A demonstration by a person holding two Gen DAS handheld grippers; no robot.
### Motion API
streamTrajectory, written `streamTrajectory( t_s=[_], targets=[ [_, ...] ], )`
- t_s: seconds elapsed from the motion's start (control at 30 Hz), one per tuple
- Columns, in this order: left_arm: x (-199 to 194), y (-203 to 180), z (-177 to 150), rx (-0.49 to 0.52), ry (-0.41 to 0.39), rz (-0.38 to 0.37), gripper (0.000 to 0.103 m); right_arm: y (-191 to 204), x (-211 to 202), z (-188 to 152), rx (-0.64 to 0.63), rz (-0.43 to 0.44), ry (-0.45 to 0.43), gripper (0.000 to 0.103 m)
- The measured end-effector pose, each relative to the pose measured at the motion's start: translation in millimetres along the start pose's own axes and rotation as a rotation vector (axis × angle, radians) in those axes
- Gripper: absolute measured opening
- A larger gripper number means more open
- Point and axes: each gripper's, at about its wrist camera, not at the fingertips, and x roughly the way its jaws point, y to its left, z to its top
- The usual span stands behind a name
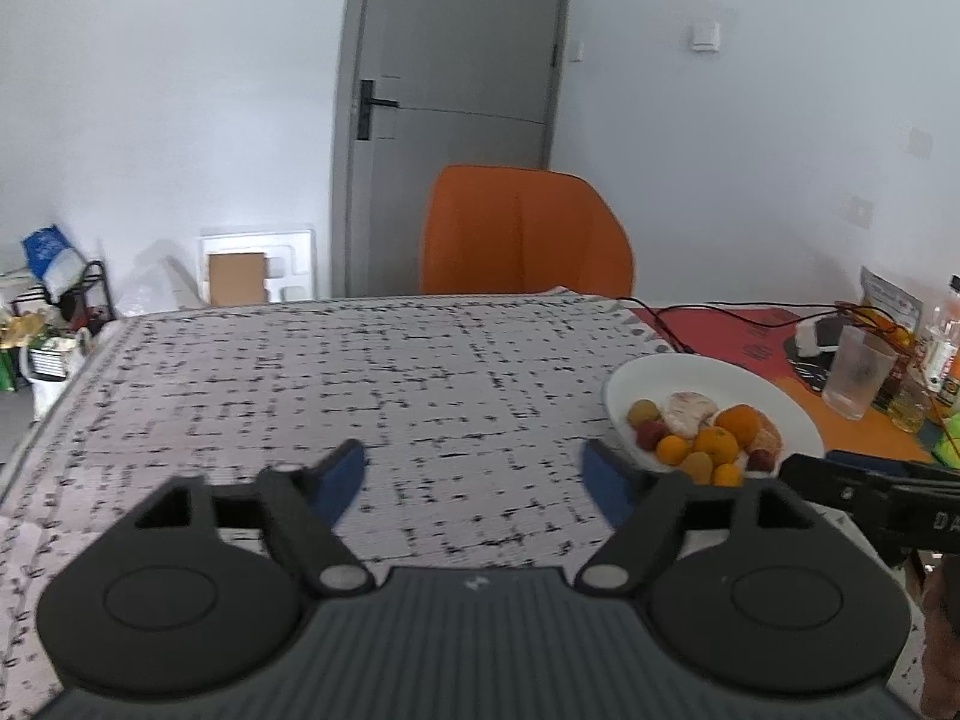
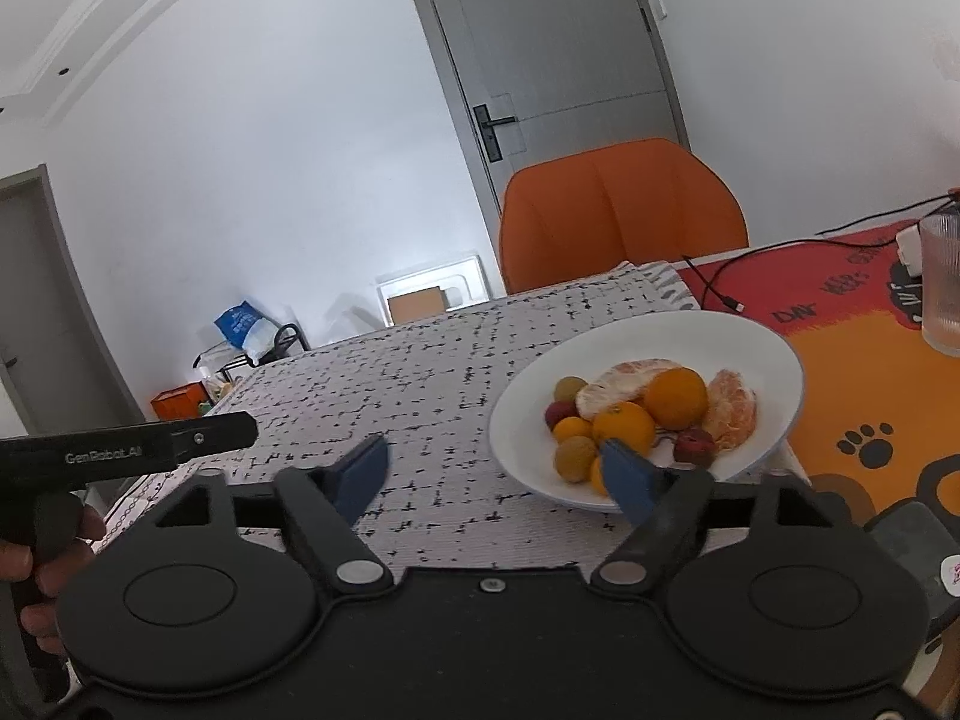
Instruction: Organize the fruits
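- The fruit sits heaped in the white plate (image 2: 648,336), and I take that plate as my landmark: two whole oranges (image 2: 677,397) in the middle, peeled citrus segments (image 2: 729,408) behind and to their right, small yellowish and reddish fruits (image 2: 693,445) round the near side.
- Everything is mixed in one pile, so I judge the sorting has not begun — nothing lies outside the plate.
- The plate rests at the right edge of the speckled grey mat (image 1: 360,372), half over the orange cloth (image 2: 870,396); the broad stretch of mat left of the plate looks like the ground meant for laying fruit out.
- My right gripper (image 2: 495,474) hangs just in front of the plate, spread wide and holding nothing. Its right finger (image 2: 630,474) overlaps the plate's near rim in the picture; whether it touches I cannot tell.
- My left gripper (image 1: 474,471) is held left of the plate over bare mat, fingers (image 1: 339,474) equally wide apart and empty — kept clear, I think, so the right one can reach in first.
- Right of the plate stands a ribbed glass (image 2: 942,282), with a black cable (image 2: 714,282) behind; an orange chair (image 2: 621,210) sits beyond.
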Motion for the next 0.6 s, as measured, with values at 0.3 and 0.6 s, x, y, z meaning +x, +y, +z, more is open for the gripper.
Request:
streamTrajectory(
  t_s=[0.3, 0.6],
  targets=[
    [-27.6, 15.4, -5.6, 0.001, -0.015, 0.034, 0.098, 25.1, -9.7, 1.7, -0.051, -0.005, -0.007, 0.103],
    [-57.0, 34.6, -11.8, -0.024, 0.004, 0.042, 0.103, 51.8, -17.7, 4.0, -0.075, 0.029, 0.013, 0.103]
  ],
)
